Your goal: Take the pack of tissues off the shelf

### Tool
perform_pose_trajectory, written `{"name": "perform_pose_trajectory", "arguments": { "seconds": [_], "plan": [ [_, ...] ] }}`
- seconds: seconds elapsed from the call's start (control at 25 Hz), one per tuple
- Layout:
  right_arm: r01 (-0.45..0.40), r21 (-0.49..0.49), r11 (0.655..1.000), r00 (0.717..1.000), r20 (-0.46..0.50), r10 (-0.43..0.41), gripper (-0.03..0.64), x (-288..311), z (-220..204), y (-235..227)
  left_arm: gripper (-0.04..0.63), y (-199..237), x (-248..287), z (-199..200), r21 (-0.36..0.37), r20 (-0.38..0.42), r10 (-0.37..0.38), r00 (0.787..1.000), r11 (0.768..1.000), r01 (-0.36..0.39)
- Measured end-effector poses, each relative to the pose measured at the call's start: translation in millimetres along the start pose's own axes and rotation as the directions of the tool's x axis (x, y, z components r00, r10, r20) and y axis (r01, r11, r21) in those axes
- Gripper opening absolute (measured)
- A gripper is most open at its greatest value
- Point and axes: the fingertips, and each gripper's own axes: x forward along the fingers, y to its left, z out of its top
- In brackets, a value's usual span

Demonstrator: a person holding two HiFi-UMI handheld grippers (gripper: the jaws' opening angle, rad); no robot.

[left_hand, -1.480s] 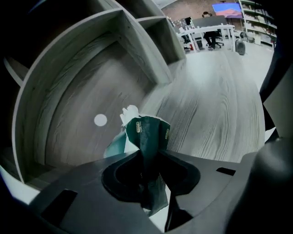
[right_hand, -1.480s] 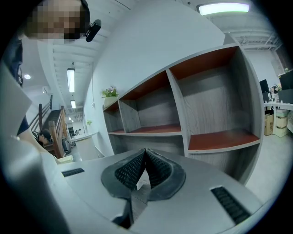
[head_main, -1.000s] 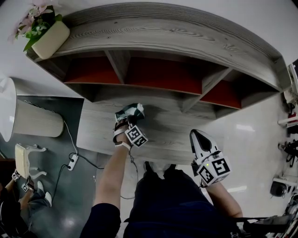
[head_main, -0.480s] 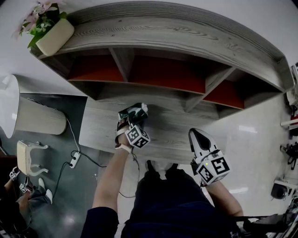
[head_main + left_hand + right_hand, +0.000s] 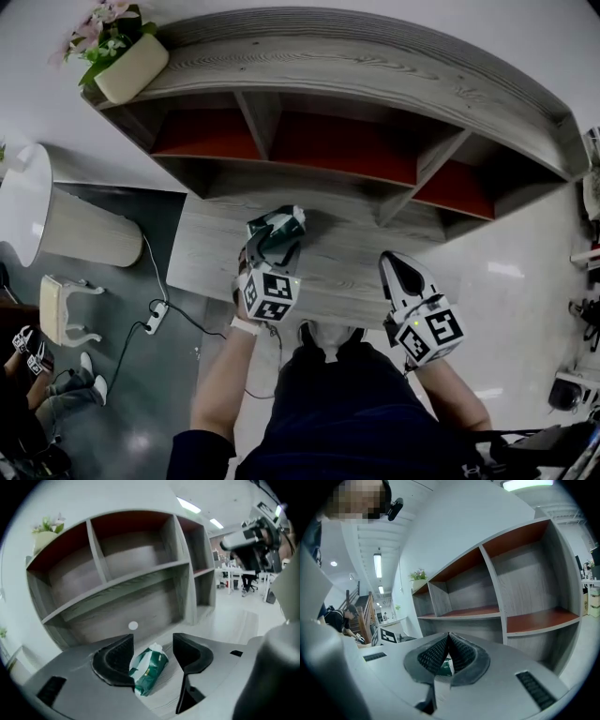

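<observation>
The left gripper (image 5: pixel 153 643) (image 5: pixel 272 253) has just been opening its jaws, and they stand wide apart with neither pad pressing on anything. In its own view the pack of tissues (image 5: pixel 149 667), green and white, shows in the gap between them, closer to the left jaw. The pack lies on its side on the wood-grain ledge (image 5: pixel 356 267) that runs along the front foot of the shelf (image 5: pixel 375 84). From the head view the left gripper is above the near end of the pack (image 5: pixel 278 225) and points at the shelf.

The right gripper (image 5: pixel 447 641) (image 5: pixel 398 269) has its jaws pressed together with nothing between them. It is held over the same ledge, well to the right of the pack.

Behind the ledge the shelf rises in open compartments split by grey wooden dividers, with red boards as their floors; the pack is in none of them. On the shelf's top board, at its left end, a pale pot (image 5: pixel 131 67) holds a green plant with pink flowers (image 5: pixel 105 21).
</observation>
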Motion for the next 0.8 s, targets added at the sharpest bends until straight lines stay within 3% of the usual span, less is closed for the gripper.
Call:
{"name": "perform_pose_trajectory", "arguments": {
  "seconds": [0.08, 0.16, 0.2, 0.56, 0.8],
  "plan": [
    [-0.012, -0.004, 1.000, 1.000, 0.014, 0.013, 0.012, 1.2, 4.8, 2.9, 0.224, 3.9, -23.4, 23.9, -0.068, 0.081, 0.023, 0.996, 0.998, -0.017],
    [-0.024, -0.009, 1.000, 0.999, 0.029, 0.025, 0.012, 1.5, 10.3, 5.9, 0.075, 6.4, -48.2, 49.8, -0.123, 0.171, 0.045, 0.984, 0.992, -0.024],
    [-0.030, -0.012, 0.999, 0.999, 0.036, 0.031, 0.011, 1.2, 13.2, 7.7, 0.043, 6.9, -59.5, 61.1, -0.146, 0.209, 0.054, 0.976, 0.989, -0.023],
    [-0.077, -0.033, 0.996, 0.993, 0.090, 0.080, 0.012, -4.2, 31.9, 22.2, 0.018, 5.3, -128.9, 101.8, -0.312, 0.347, 0.143, 0.927, 0.950, -0.030],
    [-0.104, -0.054, 0.993, 0.987, 0.119, 0.110, 0.012, -8.2, 47.5, 29.1, 0.017, 6.8, -158.8, 114.4, -0.327, 0.383, 0.191, 0.904, 0.943, -0.061]
  ]
}}
